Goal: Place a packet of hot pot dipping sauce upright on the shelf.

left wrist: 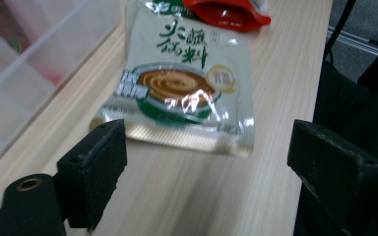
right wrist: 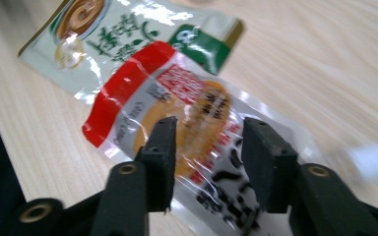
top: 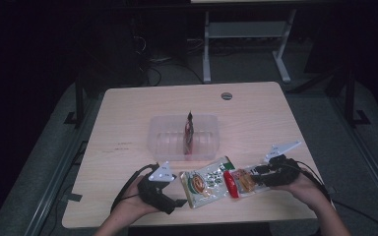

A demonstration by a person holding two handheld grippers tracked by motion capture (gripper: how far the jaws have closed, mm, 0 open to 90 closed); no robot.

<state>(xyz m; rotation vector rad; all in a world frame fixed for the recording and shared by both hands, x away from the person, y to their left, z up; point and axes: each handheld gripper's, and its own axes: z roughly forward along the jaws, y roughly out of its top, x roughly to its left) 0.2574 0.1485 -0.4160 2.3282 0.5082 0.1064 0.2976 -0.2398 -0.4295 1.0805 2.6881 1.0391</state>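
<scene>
**Two snack packets between the tongs**

Left gripper [top: 177, 201]: jaws spread wide, holding nothing, resting on table [top: 256, 113]. Just ahead of its jaws lies the pale packet [left wrist: 182, 83], flat, w/ green trim, a brown swirl in a bowl, Chinese characters I can't read; long axis runs away from the left jaws toward the right gripper. Its far end is touching the red-edged packet [right wrist: 177, 128], clear w/ orange contents, red label, print too blurred to read. Right gripper [right wrist: 209, 147]: jaws part-open astride that packet's near end, not clamped.
</scene>
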